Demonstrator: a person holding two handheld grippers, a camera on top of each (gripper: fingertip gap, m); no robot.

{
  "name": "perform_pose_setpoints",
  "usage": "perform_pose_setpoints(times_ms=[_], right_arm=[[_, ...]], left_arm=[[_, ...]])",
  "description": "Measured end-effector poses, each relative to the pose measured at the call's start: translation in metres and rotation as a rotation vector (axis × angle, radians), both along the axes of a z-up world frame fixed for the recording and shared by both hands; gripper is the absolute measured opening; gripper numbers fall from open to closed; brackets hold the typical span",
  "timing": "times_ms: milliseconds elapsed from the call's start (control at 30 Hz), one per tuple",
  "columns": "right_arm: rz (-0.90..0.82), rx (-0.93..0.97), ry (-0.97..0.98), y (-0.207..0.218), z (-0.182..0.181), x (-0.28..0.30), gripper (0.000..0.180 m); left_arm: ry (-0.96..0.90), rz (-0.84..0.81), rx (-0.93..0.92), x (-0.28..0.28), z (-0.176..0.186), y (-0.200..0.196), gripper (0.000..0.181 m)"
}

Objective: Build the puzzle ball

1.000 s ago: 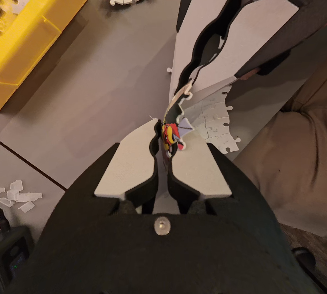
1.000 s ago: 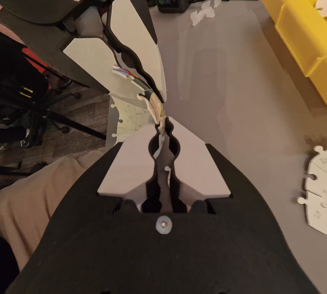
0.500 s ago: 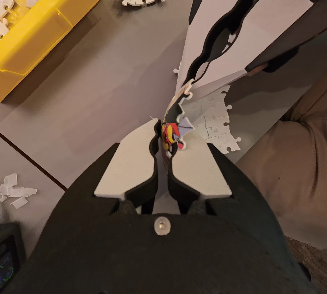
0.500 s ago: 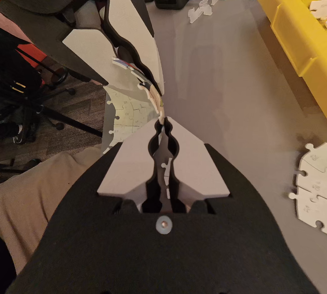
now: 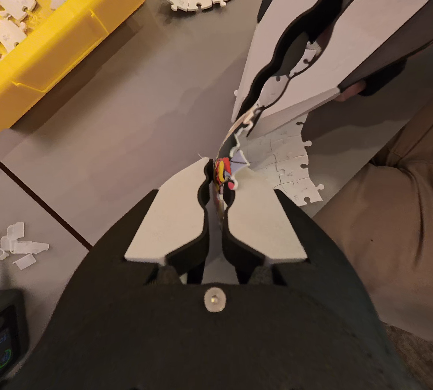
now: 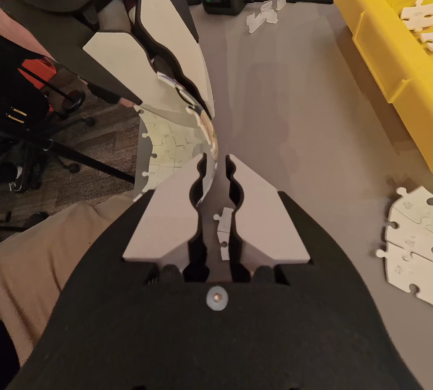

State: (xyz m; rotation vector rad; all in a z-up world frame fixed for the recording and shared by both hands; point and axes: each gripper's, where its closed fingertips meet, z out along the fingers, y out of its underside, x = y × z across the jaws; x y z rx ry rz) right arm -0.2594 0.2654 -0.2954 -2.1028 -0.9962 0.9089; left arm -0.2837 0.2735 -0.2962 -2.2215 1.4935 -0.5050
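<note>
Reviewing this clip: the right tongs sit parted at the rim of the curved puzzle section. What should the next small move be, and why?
Probably ease the right tongs straight back off the curved puzzle section. Its fingers stand apart, the rim touching only one, so it grips nothing, while the left tongs are shut on the printed end and carry it.

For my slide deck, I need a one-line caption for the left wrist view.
Left claw pinches a curved puzzle strip above the grey table.
</note>
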Motion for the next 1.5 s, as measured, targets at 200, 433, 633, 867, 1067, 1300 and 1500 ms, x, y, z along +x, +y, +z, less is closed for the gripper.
perform_pose_setpoints(times_ms=[200, 433, 633, 867, 1067, 1300, 1500], right_arm=[[0.015, -0.031, -0.023, -0.001, 0.004, 0.021, 0.027], [0.045, -0.059, -0.164, -0.007, -0.013, 0.055, 0.028], [0.099, 0.029, -0.326, -0.018, -0.034, 0.064, 0.033], [0.099, 0.081, -0.412, -0.020, -0.045, 0.062, 0.024], [0.191, 0.034, -0.469, -0.036, -0.045, 0.077, 0.020], [0.193, 0.024, -0.463, -0.033, -0.037, 0.087, 0.027], [0.185, 0.022, -0.450, -0.036, -0.033, 0.090, 0.031]], left_arm=[[-0.001, 0.069, 0.032, -0.008, 0.004, 0.006, 0.006], [0.005, 0.147, 0.040, -0.022, 0.004, 0.008, 0.006], [0.049, 0.137, -0.003, -0.026, 0.000, -0.001, 0.006], [0.102, 0.124, -0.050, -0.025, -0.008, -0.007, 0.007], [0.102, 0.113, -0.056, -0.022, -0.010, -0.009, 0.007], [0.118, 0.110, -0.098, -0.021, -0.017, -0.011, 0.008], [0.114, 0.137, -0.132, -0.022, -0.019, -0.012, 0.009]])
